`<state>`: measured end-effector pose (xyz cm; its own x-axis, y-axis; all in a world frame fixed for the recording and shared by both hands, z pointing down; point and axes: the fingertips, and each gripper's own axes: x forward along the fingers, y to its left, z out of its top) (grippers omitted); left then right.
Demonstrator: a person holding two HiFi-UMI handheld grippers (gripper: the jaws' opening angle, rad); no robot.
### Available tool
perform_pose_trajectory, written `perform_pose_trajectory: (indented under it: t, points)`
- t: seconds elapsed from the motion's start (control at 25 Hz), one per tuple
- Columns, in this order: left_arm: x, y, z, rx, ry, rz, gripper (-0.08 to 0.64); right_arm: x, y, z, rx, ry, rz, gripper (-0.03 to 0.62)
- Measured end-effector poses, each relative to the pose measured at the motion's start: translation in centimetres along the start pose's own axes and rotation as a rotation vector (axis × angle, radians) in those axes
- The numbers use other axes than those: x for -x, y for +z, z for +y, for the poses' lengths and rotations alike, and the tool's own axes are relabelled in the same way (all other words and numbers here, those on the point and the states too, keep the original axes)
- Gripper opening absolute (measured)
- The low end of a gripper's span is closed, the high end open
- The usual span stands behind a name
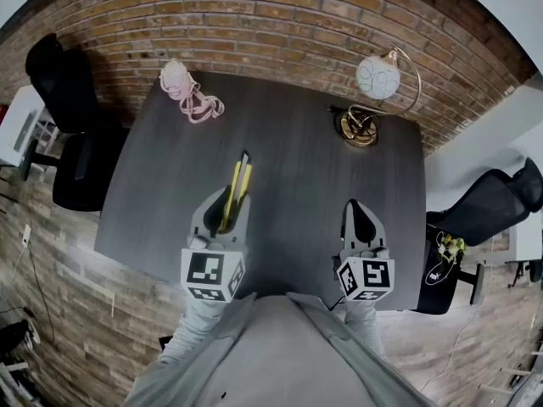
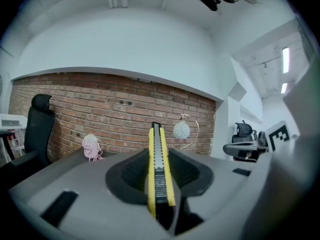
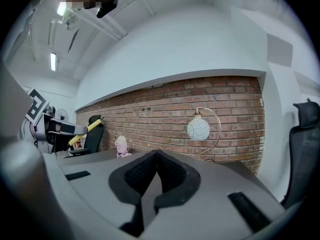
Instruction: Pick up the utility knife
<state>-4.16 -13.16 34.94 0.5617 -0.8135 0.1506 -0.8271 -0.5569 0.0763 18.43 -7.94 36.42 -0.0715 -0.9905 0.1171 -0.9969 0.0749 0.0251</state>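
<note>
Yellow utility knife [image 2: 158, 171] clamped between left claw [image 2: 159, 164] jaws.

the dark table's [image 1: 297, 185] middle is lying open up to the brick wall [image 1: 280, 24]. a small pink object [image 1: 188, 91] is occupying its far left corner, a globe lamp [image 1: 373, 87] the far right. a black office chair [image 1: 72, 134] is crowding the left edge, another chair [image 1: 492, 206] the right.

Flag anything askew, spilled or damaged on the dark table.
Nothing stands out. The dark grey wooden table holds an upright white globe lamp on a brass arc and a small pink object with looped cord. The yellow-and-black utility knife sits straight in the left gripper.
</note>
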Motion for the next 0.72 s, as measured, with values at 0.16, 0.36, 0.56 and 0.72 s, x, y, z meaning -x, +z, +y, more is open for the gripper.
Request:
perform_pose_trajectory:
  t: [0.16, 0.36, 0.56, 0.72]
  points:
    - [1.1, 0.0, -0.1, 0.002, 0.004, -0.008, 0.130, 0.2, 0.2, 0.1, 0.009, 0.003, 0.002, 0.017]
    - [1.2, -0.7, 0.1, 0.000, 0.004, 0.010, 0.130, 0.6, 0.1, 0.3, 0.007, 0.010, 0.006, 0.017]
    - [0.9, -1.1, 0.4, 0.006, 0.014, 0.021, 0.130, 0.7, -0.2, 0.4, 0.007, 0.016, 0.016, 0.018]
    - [0.5, -1.2, 0.2, 0.008, 0.016, 0.026, 0.130, 0.5, -0.4, 0.1, -0.001, 0.021, 0.017, 0.017]
